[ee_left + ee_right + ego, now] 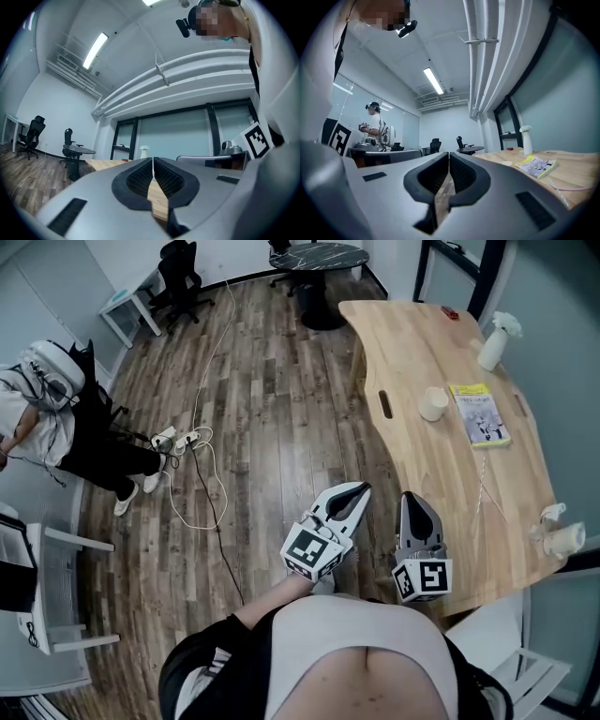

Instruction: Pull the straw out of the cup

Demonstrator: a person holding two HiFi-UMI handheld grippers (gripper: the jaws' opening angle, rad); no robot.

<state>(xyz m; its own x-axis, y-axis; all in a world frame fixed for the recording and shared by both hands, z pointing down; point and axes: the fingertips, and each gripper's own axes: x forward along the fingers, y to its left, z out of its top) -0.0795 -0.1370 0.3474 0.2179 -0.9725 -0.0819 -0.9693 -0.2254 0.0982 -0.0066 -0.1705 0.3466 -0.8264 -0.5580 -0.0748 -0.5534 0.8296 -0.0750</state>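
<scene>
Wood-plank flooring (272, 399) covers the room, and a light wooden table (412, 474) with a curved edge occupies the right side of the head view. A second person (47, 418) stands at the far left, near a power strip (178, 439) with cables trailing across the floor. The cup (433, 403), small and white, stands upright on the table, just left of a yellow-edged booklet (480, 415). A white spray bottle (494, 339) stands farther back. Whether a straw is in the cup cannot be determined at this size. A thin pale strand (482, 486) lies on the tabletop nearer than the booklet, and a pale cylindrical item (565, 539) lies on its side at the table's right edge. The left gripper (359, 491) is held over the floor just beside the table edge, with its jaws pressed together at the tips and nothing between them. The right gripper (409, 496) is held over the near part of the table beside the left one, its jaws likewise closed tip to tip on nothing. Both grippers point level and sit well apart from the cup, which lies beyond them.
</scene>
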